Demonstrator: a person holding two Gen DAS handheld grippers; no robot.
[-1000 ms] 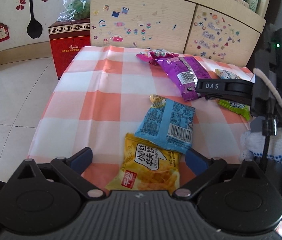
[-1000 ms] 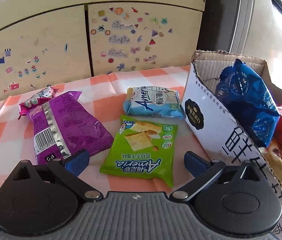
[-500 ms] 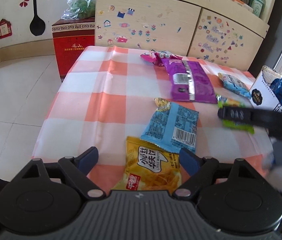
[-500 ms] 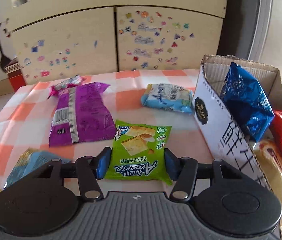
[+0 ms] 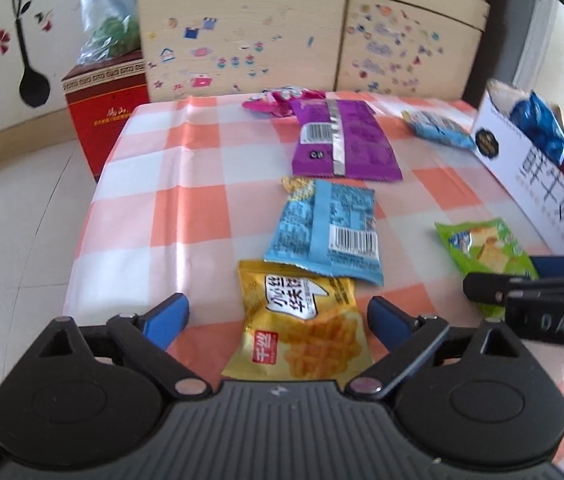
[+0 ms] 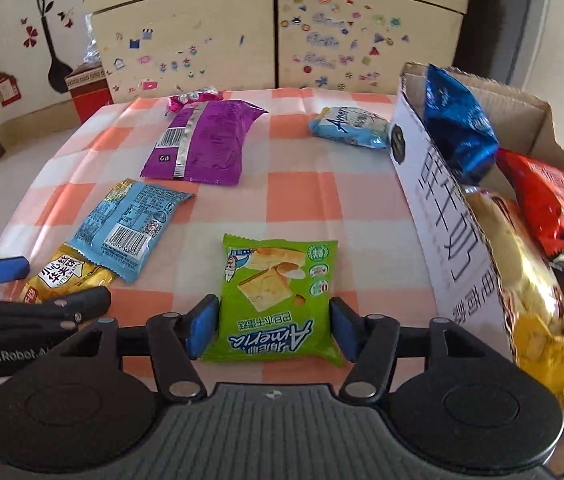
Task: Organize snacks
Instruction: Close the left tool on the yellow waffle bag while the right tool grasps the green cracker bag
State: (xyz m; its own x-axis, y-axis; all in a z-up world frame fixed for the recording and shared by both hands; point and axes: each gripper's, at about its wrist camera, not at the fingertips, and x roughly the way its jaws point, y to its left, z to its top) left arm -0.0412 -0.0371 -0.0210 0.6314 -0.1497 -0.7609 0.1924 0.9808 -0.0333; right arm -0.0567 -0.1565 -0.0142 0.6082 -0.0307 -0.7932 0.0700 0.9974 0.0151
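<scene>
Green cracker packet (image 6: 278, 300) lies between the right tongs (image 6: 273, 330), whose jaws are opening, pads apart from it. Left tongs (image 5: 278, 316) gape wide over the yellow waffle packet (image 5: 297, 332).

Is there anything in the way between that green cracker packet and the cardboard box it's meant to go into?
Nothing visible blocks it. The green packet lies between the right gripper's opening jaws, and only bare checked tablecloth separates it from the cardboard box beside it. The box wall itself must be cleared, and bags already fill much of it.

left wrist: low, faces cabinet | right wrist: same | shared: checked tablecloth (image 5: 202, 184)
</scene>
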